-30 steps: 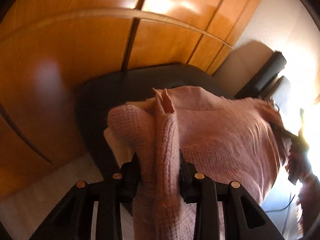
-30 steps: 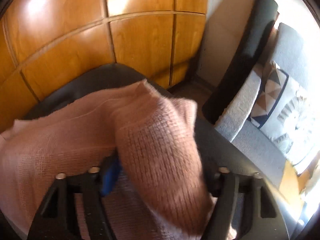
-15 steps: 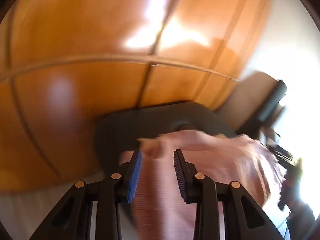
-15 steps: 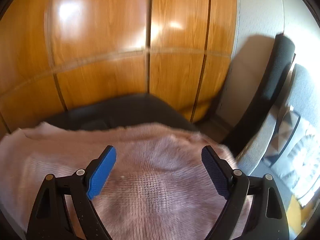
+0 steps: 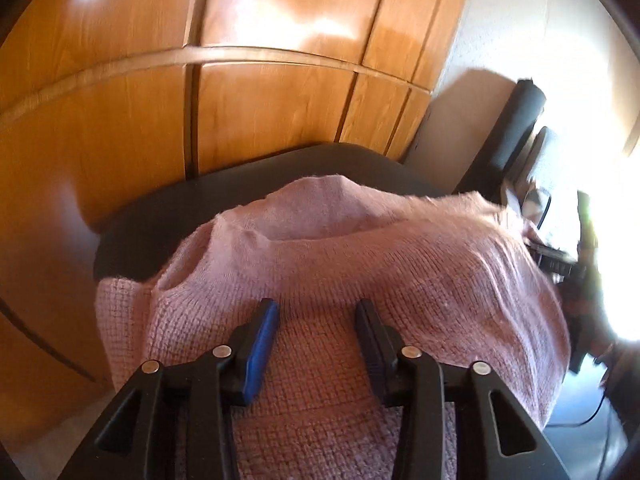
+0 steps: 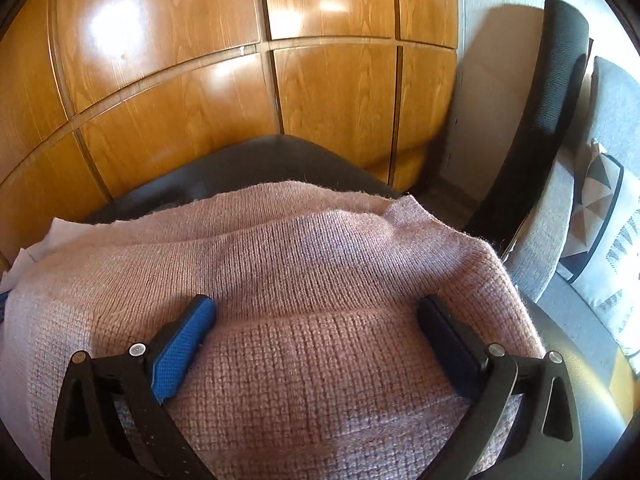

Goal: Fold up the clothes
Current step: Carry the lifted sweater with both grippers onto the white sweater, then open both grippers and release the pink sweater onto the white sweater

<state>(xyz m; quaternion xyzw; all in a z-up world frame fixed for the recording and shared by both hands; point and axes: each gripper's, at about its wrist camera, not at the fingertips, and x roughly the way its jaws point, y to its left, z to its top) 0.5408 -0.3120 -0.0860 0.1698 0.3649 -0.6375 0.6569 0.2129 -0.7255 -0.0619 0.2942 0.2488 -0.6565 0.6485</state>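
A pink knitted sweater (image 5: 360,264) lies folded in layers on a dark round table (image 5: 248,192); it also fills the lower half of the right wrist view (image 6: 304,264). My left gripper (image 5: 316,312) is open and empty, its blue-padded fingers (image 5: 262,332) just above the sweater's near part. My right gripper (image 6: 316,316) is wide open and empty, its fingers (image 6: 184,340) hovering over the near folded edge. The right gripper also shows blurred at the right edge of the left wrist view (image 5: 572,264).
Wooden cabinet doors (image 6: 200,80) stand right behind the table (image 6: 256,156). A black chair back (image 6: 552,96) leans at the right wall. A grey sofa with a patterned cushion (image 6: 604,200) is at the far right. White cloth (image 6: 60,232) pokes out under the sweater's left side.
Both grippers let go of the sweater folds they held a second ago and opened. The sweater now lies flat in layers on the table, and both grippers have pulled back over its near edge.
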